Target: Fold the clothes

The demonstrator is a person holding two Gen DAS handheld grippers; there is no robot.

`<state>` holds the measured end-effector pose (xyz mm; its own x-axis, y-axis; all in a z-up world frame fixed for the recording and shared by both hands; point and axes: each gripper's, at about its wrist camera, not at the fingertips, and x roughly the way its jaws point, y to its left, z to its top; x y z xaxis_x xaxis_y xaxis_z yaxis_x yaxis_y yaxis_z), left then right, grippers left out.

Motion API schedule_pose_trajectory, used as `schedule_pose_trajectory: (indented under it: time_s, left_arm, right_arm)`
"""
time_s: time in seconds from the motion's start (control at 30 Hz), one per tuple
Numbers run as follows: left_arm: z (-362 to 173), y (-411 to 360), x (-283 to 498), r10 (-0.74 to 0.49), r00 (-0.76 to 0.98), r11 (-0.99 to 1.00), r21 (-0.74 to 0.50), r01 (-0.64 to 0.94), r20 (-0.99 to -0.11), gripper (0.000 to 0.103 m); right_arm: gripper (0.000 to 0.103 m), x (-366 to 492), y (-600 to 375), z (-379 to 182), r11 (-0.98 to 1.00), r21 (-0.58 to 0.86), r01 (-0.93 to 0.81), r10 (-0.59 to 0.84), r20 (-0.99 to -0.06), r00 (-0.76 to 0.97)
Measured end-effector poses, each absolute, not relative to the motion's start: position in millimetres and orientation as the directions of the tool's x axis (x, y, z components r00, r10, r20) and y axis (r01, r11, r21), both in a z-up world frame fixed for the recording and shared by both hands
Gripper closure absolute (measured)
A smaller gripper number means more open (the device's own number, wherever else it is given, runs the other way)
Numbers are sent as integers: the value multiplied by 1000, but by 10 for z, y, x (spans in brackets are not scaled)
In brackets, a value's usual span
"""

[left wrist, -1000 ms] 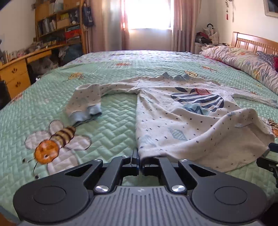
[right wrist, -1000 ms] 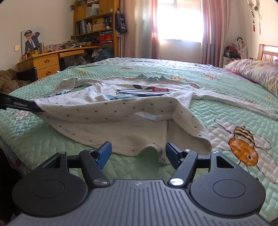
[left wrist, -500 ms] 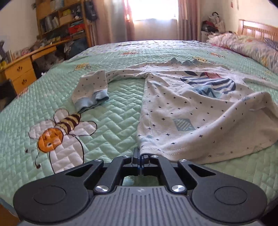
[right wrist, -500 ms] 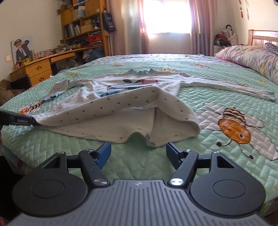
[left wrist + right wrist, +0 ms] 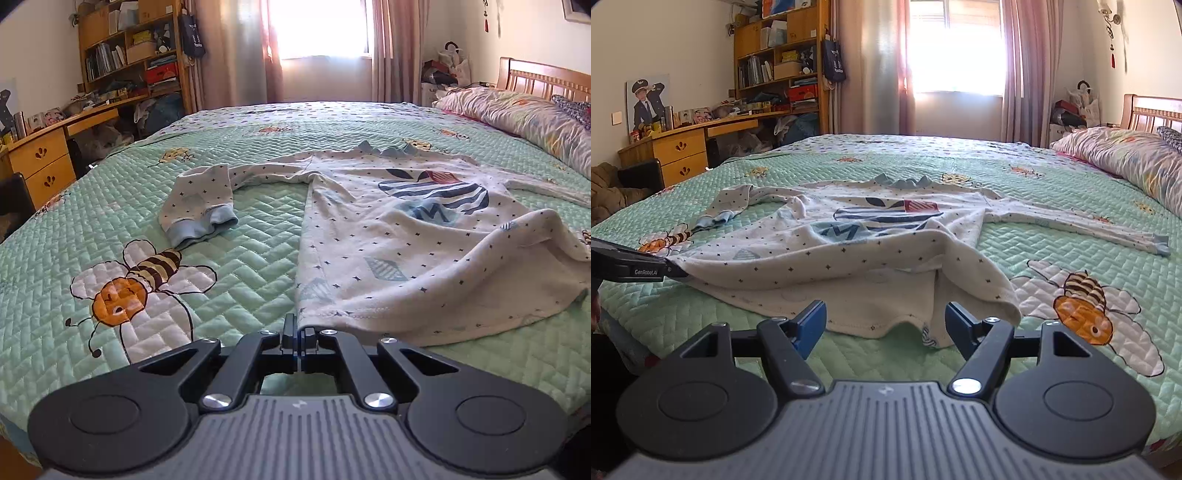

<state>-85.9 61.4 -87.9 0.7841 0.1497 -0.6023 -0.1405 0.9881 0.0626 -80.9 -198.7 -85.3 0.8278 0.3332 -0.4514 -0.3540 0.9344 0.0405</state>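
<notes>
Shirt (image 5: pixel 406 236) lies spread on the green quilted bedspread (image 5: pixel 240 266), collar toward the window, hem toward the cameras. Left gripper (image 5: pixel 298 334) is clenched on the shirt's near left hem corner; the fabric runs straight out from between the closed jaws, which sit low at the bedspread. The right wrist view shows the same thing from the side: the left gripper's black tip (image 5: pixel 670 269) pinches the hem corner at the left edge of the frame, with the cloth pulled slightly taut from there. Right gripper (image 5: pixel 885 325) has its jaws released and standing wide, blue pads (image 5: pixel 812 321) apart, nothing between them. The shirt's right hem corner lies just ahead of the gap, crumpled and folded back on itself, not touching either pad. Hem edge sits roughly level with the pad tips in that view; whether it is in front of or under them cannot be told exactly. Left sleeve (image 5: pixel 199 210) is bent back with its blue cuff toward the camera, beside a bee print (image 5: pixel 129 288). Right sleeve (image 5: pixel 1078 229) lies stretched out straight toward the pillow (image 5: pixel 1126 155).
</notes>
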Motion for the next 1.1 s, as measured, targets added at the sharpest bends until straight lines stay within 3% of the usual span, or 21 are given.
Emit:
schedule_pose_trajectory:
  time_s: [0.27, 0.6, 0.87, 1.1]
  left_arm:
    - [-830, 653, -895, 145, 783, 986, 24, -164, -604, 102]
    - [-806, 712, -850, 167, 772, 980, 15, -199, -614, 102]
    - [-852, 765, -788, 189, 752, 974, 24, -225, -632, 102]
    - [-860, 796, -748, 196, 737, 971, 24, -237, -646, 102]
  right_arm:
    - [25, -741, -2313, -824, 962, 86, -258, 270, -428, 863]
    - [24, -395, -2495, -1025, 980, -7, -199, 176, -441, 880]
    - [24, 1, -2636, -1271, 987, 106, -124, 161, -502, 850]
    - [26, -63, -2572, -1463, 985, 15, -171, 158, -469, 869]
